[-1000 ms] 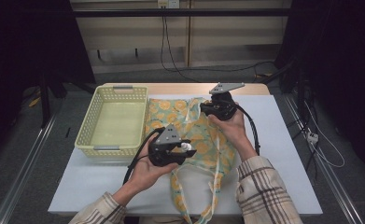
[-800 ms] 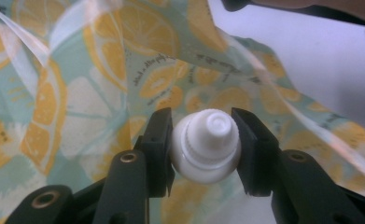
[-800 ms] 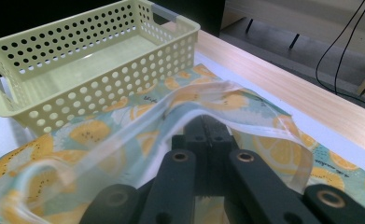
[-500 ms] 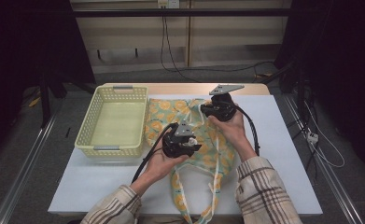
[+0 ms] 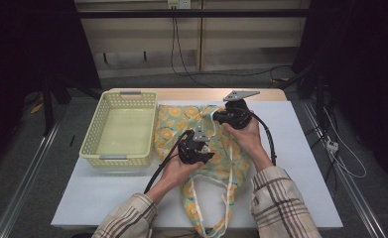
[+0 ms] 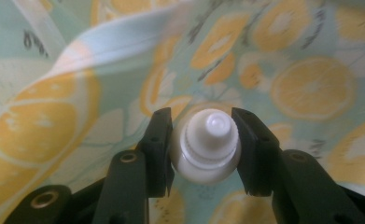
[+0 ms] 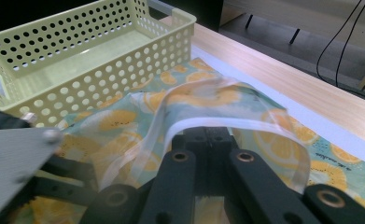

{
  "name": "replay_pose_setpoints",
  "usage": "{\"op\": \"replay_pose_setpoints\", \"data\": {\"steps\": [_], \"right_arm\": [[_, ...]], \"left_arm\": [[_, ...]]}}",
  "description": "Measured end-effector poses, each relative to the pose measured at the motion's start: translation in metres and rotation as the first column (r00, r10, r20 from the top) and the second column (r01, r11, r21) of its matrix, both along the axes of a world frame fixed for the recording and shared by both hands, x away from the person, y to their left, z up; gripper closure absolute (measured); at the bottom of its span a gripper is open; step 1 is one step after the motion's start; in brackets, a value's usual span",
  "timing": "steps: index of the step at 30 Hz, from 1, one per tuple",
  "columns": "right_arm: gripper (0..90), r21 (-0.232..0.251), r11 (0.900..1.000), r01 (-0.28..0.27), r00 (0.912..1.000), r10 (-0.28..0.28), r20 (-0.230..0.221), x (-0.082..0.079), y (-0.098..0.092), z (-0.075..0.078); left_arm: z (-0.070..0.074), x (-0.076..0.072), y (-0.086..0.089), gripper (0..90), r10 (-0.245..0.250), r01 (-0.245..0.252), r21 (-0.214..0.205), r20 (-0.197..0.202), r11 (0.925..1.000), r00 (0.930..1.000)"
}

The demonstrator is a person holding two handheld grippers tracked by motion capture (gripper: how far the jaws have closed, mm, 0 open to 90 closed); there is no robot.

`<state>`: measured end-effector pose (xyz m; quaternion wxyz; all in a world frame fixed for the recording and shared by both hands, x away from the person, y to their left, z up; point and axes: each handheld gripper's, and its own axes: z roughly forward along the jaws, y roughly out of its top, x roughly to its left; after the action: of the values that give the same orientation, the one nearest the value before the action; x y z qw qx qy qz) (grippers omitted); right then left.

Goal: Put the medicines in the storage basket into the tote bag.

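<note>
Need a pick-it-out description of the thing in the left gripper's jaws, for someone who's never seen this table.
On the white table, right of the yellow perforated basket, lies a fabric bag printed with orange slices. Over its middle, the left gripper is clamped on a small white bottle with a ribbed screw cap and rounded tip. It is the only plain white, hard item against the patterned cloth.

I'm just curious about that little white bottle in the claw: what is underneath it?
Beneath the white bottle, pinched in the left gripper, lies the lemon-print cloth bag. What lies under or inside the bag is covered by its fabric.
</note>
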<state>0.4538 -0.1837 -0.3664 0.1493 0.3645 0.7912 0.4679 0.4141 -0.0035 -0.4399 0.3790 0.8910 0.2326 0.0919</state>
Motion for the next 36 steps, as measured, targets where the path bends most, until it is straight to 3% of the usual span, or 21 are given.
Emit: {"op": "replay_pose_setpoints", "data": {"steps": [1, 6, 7, 9, 10, 14, 15, 16, 18, 19, 20, 22, 26, 27, 28, 30, 34, 35, 36], "right_arm": [[90.0, 0.000, 1.0000, -0.001, 1.0000, 0.001, 0.001, 0.000, 0.000, 0.000], [90.0, -0.003, 1.0000, -0.003, 1.0000, 0.003, -0.003, 0.001, 0.001, -0.001], [90.0, -0.001, 1.0000, -0.004, 1.0000, 0.004, -0.003, 0.000, 0.001, -0.001], [90.0, -0.003, 1.0000, -0.005, 1.0000, 0.005, -0.002, 0.000, 0.000, -0.001], [90.0, -0.003, 1.0000, -0.003, 1.0000, 0.003, -0.002, 0.000, 0.000, 0.000], [90.0, 0.001, 1.0000, 0.000, 1.0000, 0.000, -0.001, 0.001, -0.001, 0.000], [90.0, 0.001, 1.0000, 0.000, 1.0000, 0.000, -0.001, 0.001, -0.001, -0.001], [90.0, 0.002, 1.0000, 0.001, 1.0000, -0.001, -0.001, 0.001, 0.000, -0.001], [90.0, 0.002, 1.0000, 0.001, 1.0000, -0.001, -0.003, 0.001, 0.000, -0.001], [90.0, 0.002, 1.0000, 0.001, 1.0000, -0.001, -0.003, 0.001, 0.000, -0.001], [90.0, 0.001, 1.0000, 0.001, 1.0000, -0.001, -0.002, 0.001, 0.000, -0.001], [90.0, 0.001, 1.0000, 0.001, 1.0000, -0.001, -0.001, 0.001, -0.001, -0.001], [90.0, 0.002, 1.0000, 0.005, 1.0000, -0.005, -0.001, 0.001, -0.002, -0.001], [90.0, 0.004, 1.0000, 0.006, 1.0000, -0.006, -0.001, 0.001, -0.002, 0.000], [90.0, 0.004, 1.0000, 0.007, 1.0000, -0.007, -0.001, 0.000, -0.002, 0.000], [90.0, 0.003, 1.0000, 0.009, 1.0000, -0.009, 0.002, 0.000, -0.003, 0.002], [90.0, 0.012, 0.9998, 0.017, 0.9998, -0.017, 0.004, 0.000, -0.006, 0.003], [90.0, 0.011, 0.9998, 0.017, 0.9998, -0.017, 0.004, 0.000, -0.007, 0.002], [90.0, 0.010, 0.9998, 0.016, 0.9999, -0.016, 0.004, 0.001, -0.007, 0.002]], "left_arm": [[0.000, 0.000, 0.000, 60.0, 0.019, -0.020, 0.021, 0.014, 0.9996, 0.9997], [-0.003, 0.003, -0.001, 59.0, 0.035, -0.035, -0.027, -0.007, 0.9990, 0.9994], [-0.001, 0.001, -0.001, 57.0, 0.052, -0.052, -0.003, 0.009, 0.9987, 0.9986], [0.001, 0.000, 0.000, 47.7, 0.054, -0.054, -0.005, 0.016, 0.9985, 0.9984], [0.002, 0.000, 0.001, 42.0, 0.030, -0.030, -0.034, -0.001, 0.9990, 0.9995], [0.008, -0.002, 0.003, 30.8, 0.006, -0.007, -0.052, -0.009, 0.9986, 0.9999], [0.008, -0.004, 0.003, 29.3, 0.001, -0.001, -0.046, 0.000, 0.9989, 1.0000], [0.010, -0.006, 0.003, 27.9, 0.019, -0.019, 0.001, 0.023, 0.9998, 0.9995], [0.011, -0.006, 0.005, 24.4, -0.011, 0.011, -0.025, 0.007, 0.9996, 0.9999], [0.013, -0.008, 0.005, 23.5, 0.018, -0.018, 0.000, 0.029, 0.9998, 0.9994], [0.015, -0.009, 0.006, 22.1, 0.016, -0.016, 0.001, 0.029, 0.9999, 0.9994], [0.017, -0.009, 0.009, 19.3, -0.011, 0.011, -0.033, 0.012, 0.9994, 0.9999], [0.025, -0.015, 0.013, 13.0, -0.025, 0.025, -0.035, 0.013, 0.9991, 0.9996], [0.028, -0.019, 0.012, 12.2, 0.004, -0.004, -0.021, 0.031, 0.9998, 0.9995], [0.029, -0.019, 0.013, 11.3, -0.026, 0.027, -0.051, 0.014, 0.9983, 0.9996], [0.034, -0.024, 0.013, 8.4, -0.004, 0.005, -0.052, 0.026, 0.9987, 0.9996], [0.038, -0.029, 0.016, 7.5, -0.061, 0.061, -0.066, -0.003, 0.9960, 0.9981], [0.040, -0.031, 0.017, 8.2, -0.047, 0.048, -0.034, 0.010, 0.9983, 0.9988], [0.039, -0.032, 0.018, 9.2, -0.078, 0.078, -0.061, 0.003, 0.9951, 0.9970]]}}
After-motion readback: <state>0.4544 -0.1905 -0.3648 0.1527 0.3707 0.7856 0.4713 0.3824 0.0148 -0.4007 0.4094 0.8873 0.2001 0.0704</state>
